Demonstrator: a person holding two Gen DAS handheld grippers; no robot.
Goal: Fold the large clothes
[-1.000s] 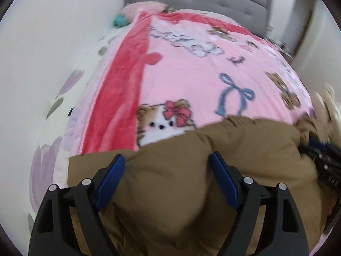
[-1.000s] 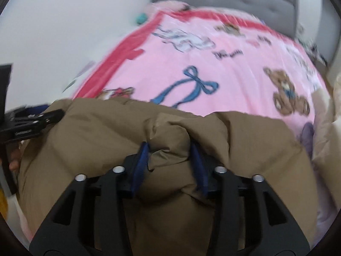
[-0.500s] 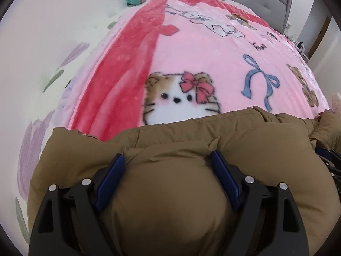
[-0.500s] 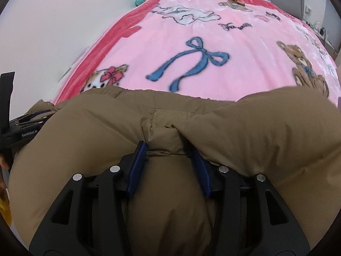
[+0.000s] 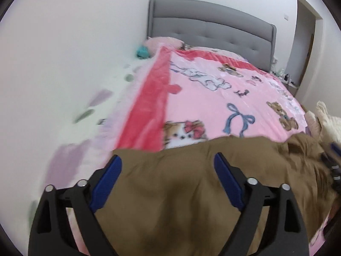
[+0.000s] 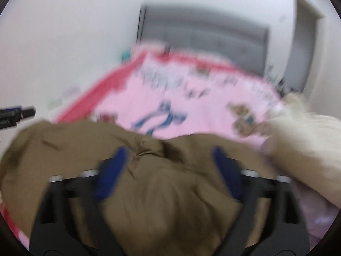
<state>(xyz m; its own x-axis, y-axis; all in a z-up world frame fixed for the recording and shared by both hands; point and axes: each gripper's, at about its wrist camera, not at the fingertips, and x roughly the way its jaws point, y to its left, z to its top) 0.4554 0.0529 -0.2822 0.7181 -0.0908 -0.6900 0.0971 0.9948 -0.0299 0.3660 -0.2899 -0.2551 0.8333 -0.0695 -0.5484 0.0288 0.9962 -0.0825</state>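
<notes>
A large brown padded coat (image 5: 170, 192) lies bunched at the near end of the bed, over a pink cartoon blanket (image 5: 223, 98). My left gripper (image 5: 167, 166) is open, its blue-padded fingers standing wide on either side of the coat's near-left part. My right gripper (image 6: 169, 160) is open too, its fingers wide over the coat (image 6: 159, 192) near a puckered fold. The right wrist view is badly motion-blurred. The right gripper's body shows at the right edge of the left wrist view (image 5: 332, 166).
A white wall (image 5: 64, 64) runs along the bed's left side. A grey padded headboard (image 5: 213, 27) stands at the far end. A cream fluffy garment (image 6: 302, 132) lies at the bed's right edge. A doorway (image 5: 304, 32) is at the far right.
My right gripper has opened and let go of the coat fold it pinched. Both views have tilted up and drawn back, showing the headboard; the coat has dropped lower on the blanket.
</notes>
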